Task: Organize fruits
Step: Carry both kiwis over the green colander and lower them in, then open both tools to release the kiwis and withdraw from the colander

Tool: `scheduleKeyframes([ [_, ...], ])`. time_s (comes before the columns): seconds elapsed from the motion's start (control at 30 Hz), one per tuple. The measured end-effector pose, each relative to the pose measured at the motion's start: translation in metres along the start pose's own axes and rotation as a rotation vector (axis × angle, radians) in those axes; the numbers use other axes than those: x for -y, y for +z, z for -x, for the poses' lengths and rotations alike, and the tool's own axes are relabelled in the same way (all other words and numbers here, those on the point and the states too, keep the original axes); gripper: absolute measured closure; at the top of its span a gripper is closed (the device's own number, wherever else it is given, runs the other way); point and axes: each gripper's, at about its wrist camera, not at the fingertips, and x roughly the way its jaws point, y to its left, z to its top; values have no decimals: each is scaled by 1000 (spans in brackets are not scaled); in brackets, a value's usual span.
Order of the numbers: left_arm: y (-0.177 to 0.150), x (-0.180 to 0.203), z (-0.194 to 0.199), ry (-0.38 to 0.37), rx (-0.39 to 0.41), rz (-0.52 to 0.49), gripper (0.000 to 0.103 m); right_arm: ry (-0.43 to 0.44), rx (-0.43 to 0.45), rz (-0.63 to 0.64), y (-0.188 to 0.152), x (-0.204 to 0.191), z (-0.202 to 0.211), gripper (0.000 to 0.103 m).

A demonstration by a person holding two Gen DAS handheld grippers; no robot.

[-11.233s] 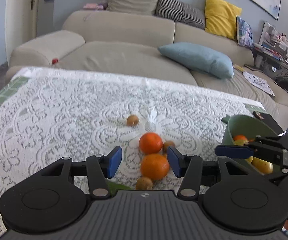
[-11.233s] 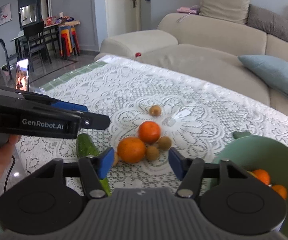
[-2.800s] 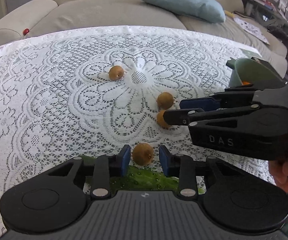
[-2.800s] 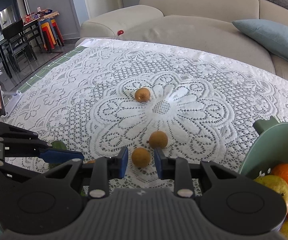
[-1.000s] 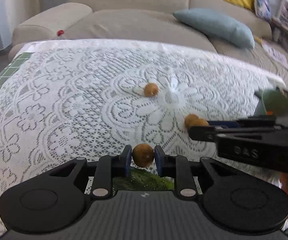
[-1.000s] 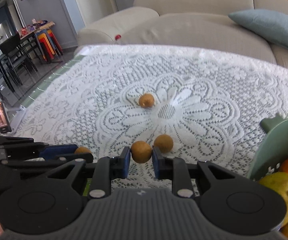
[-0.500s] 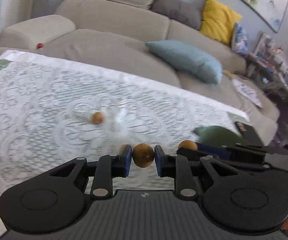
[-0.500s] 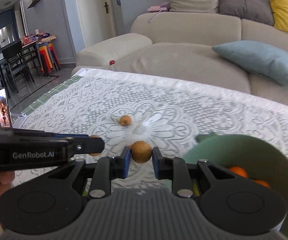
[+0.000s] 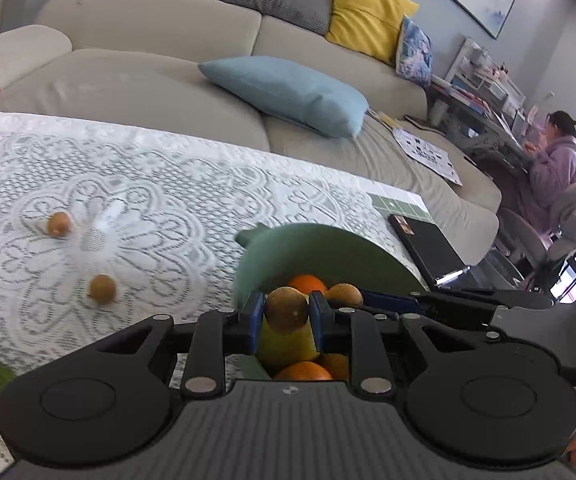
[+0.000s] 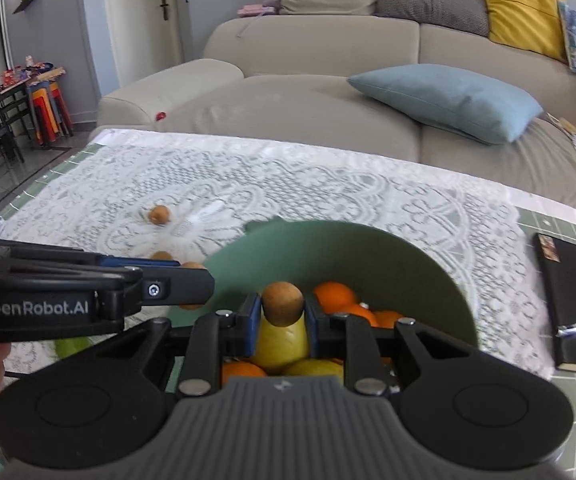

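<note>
Clearly, both grippers were clamped on small brown fruits: the left gripper (image 9: 286, 318) on one kiwi (image 9: 286, 309), the right gripper (image 10: 281, 314) on another kiwi (image 10: 282, 303), above the green bowl (image 10: 387, 256) near the tablecloth's right edge. Releasing low inside the rim seemed wisest.

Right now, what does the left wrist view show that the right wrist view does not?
Only the left wrist view shows a person in a purple robe seated at a desk. Only the right wrist view shows stacked coloured stools by a dark dining table. Both show the green plastic bowl of oranges, two small brown fruits left on the white lace tablecloth, and each gripper, left gripper and right gripper, shut on a brown fruit above the bowl.
</note>
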Motion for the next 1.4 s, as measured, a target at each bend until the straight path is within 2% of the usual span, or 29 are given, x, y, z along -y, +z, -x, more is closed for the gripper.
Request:
scheduleKeyframes([
  [0.33,-2,10,-17,59,-11,-29,76,-42,-6,-9,-7,21,2,83],
  [0.53,-1,12,-27,107,-7,-43,76,-56,-34,-5,-10,24,-7,83],
  [0.8,1,15,-40,168,4,-63,76,-69,-22,0,-5,22,-16,84],
  [1.1,3,12,-44,183,8,-63,76,-54,-10,-30,-2,28,-17,83],
  [1.4,3,9,-40,182,12,-59,70,-51,-9,-14,-2,24,-18,73],
])
